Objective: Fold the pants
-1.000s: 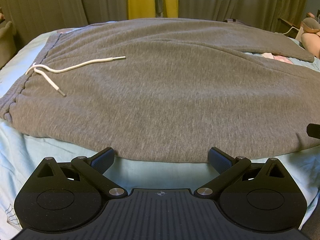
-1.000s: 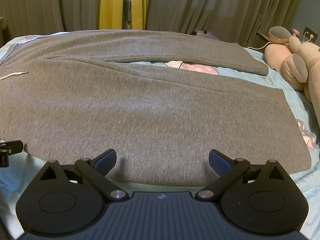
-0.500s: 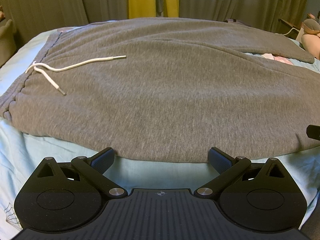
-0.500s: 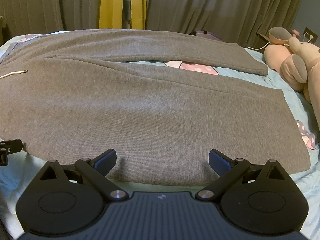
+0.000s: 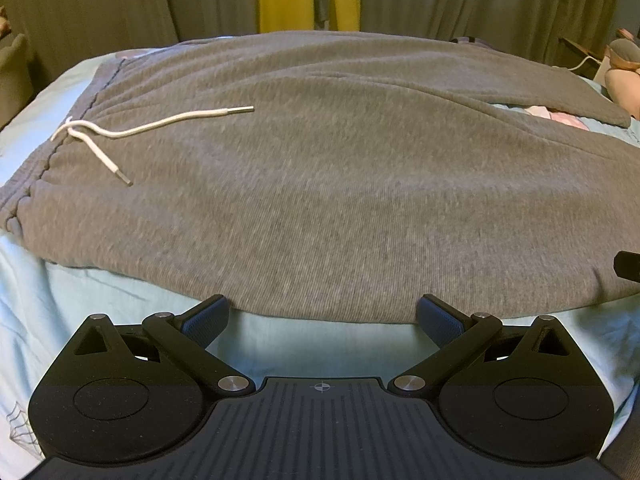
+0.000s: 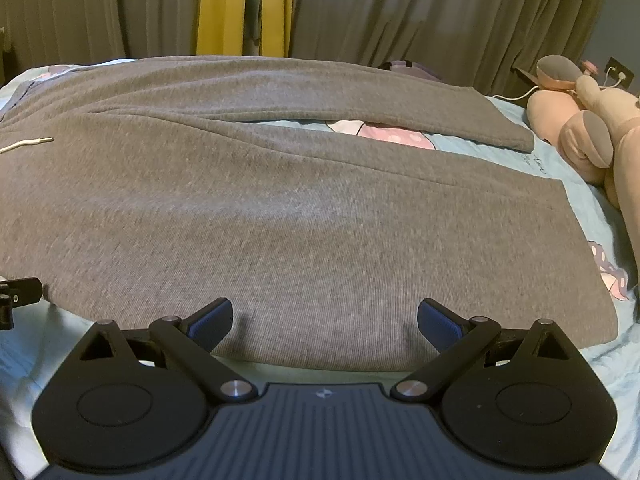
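Note:
Grey sweatpants [image 5: 340, 184] lie spread flat on a light blue bed sheet [image 5: 100, 304], waistband at the left with a white drawstring [image 5: 132, 132] lying loose on the fabric. In the right wrist view the same sweatpants [image 6: 304, 224] show both legs running right, the near leg's hem at the right. My left gripper [image 5: 322, 314] is open at the pants' near edge, below the hip area. My right gripper [image 6: 325, 318] is open over the near leg's edge, fingertips above the cloth. Neither holds anything.
Pink plush toys [image 6: 588, 136] lie at the bed's right end with a white cable behind them. Dark curtains [image 6: 420, 12] with a yellow strip [image 6: 220, 8] hang beyond the bed. The other gripper's tip [image 6: 16, 296] shows at the left edge.
Both grippers have crept slightly forward toward the pants' near edge; the pants have not moved and both stay open.

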A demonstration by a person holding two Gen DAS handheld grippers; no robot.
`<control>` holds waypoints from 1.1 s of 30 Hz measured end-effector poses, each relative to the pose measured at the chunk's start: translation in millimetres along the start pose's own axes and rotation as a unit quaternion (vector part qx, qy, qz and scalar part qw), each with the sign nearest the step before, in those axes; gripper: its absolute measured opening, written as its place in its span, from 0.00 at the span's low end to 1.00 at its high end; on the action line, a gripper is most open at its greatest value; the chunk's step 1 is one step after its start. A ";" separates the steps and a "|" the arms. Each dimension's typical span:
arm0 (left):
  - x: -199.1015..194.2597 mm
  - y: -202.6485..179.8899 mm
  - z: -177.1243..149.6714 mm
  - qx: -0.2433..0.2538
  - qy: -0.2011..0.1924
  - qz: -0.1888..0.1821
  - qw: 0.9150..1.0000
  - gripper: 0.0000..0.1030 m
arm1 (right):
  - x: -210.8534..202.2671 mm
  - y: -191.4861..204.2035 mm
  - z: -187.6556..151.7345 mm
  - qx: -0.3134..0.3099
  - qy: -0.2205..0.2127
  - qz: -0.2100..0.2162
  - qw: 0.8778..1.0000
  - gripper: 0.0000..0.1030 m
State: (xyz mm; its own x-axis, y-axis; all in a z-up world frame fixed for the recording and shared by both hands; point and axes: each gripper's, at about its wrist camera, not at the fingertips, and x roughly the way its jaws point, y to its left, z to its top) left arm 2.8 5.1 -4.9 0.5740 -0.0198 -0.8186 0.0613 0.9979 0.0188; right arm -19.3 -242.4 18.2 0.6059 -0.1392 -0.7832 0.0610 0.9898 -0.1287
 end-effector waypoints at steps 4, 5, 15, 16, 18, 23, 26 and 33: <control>0.7 0.2 0.1 -0.001 0.001 0.001 1.000 1.00 | 0.5 -0.2 0.3 0.000 0.000 0.001 1.000 0.96; 0.8 0.2 0.1 -0.001 0.001 0.001 1.000 1.00 | 0.8 -0.2 0.3 0.000 0.000 0.001 1.000 0.96; 2.1 1.1 0.0 -0.002 0.003 0.002 1.000 1.00 | 0.6 -0.3 0.0 0.003 0.000 0.003 1.000 0.96; 2.3 1.1 -0.1 -0.002 0.004 0.002 1.000 1.00 | 0.6 -0.3 0.0 0.003 0.000 0.003 1.000 0.96; 2.5 1.2 -0.3 -0.002 0.004 0.002 1.000 1.00 | 1.1 -0.5 -0.1 0.004 0.001 0.004 1.000 0.96; 2.9 0.6 -0.5 -0.001 0.005 0.003 1.000 1.00 | 1.8 -0.2 0.4 0.004 0.004 0.004 1.000 0.96; 3.3 0.5 -0.5 0.000 0.006 0.003 1.000 1.00 | 2.7 0.5 0.6 0.003 0.005 0.003 1.000 0.96; 2.8 -0.3 0.4 0.001 0.009 0.003 1.000 1.00 | 5.4 3.1 0.7 -0.005 0.013 -0.002 1.000 0.96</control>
State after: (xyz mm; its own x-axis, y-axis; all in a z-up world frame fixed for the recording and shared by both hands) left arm 4.7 4.7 -7.0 0.5588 -0.0118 -0.8292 0.0583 0.9980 0.0251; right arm -15.2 -240.0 14.0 0.5855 -0.1442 -0.7977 0.0554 0.9889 -0.1381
